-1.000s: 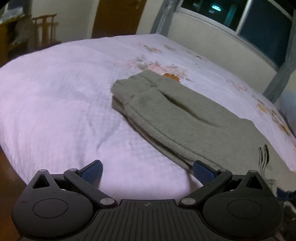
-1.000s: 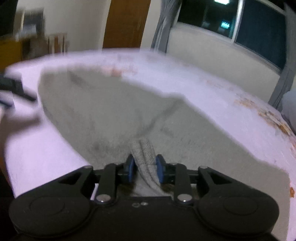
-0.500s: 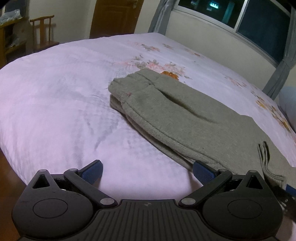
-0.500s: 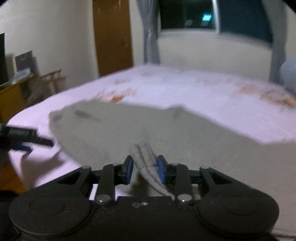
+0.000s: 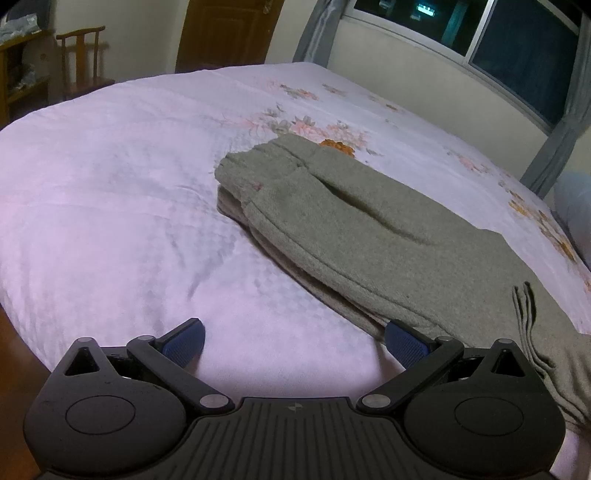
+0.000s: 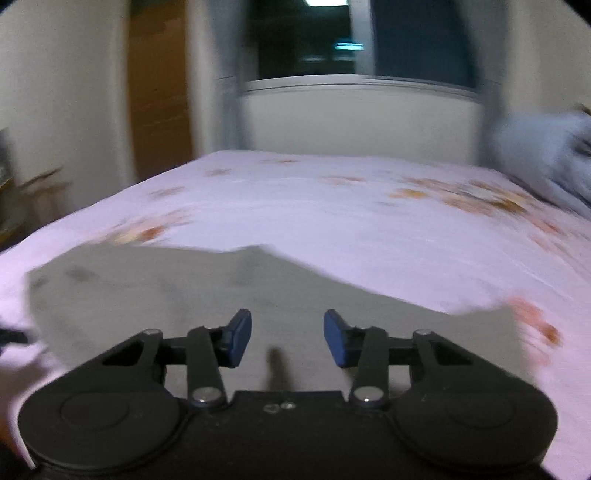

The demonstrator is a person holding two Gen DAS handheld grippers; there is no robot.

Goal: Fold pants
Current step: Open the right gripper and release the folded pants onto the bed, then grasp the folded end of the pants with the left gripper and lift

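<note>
Grey-green pants lie folded lengthwise on the pale pink bedspread, waistband end toward the far left, with a folded-over flap at the lower right. My left gripper hovers wide open at the pants' near edge, its right pad beside the cloth. In the blurred right wrist view the pants spread flat below my right gripper. Its jaws are opening and nothing is between them.
A wooden chair and a brown door stand beyond the bed's far side. A window with grey curtains runs along the right wall. A bluish pillow lies at the bed's right end.
My right gripper has let go of the bunched grey cloth it pinched, spread its jaws, and swung up and sideways. The flap now lies on the pants. The left gripper has not moved.
</note>
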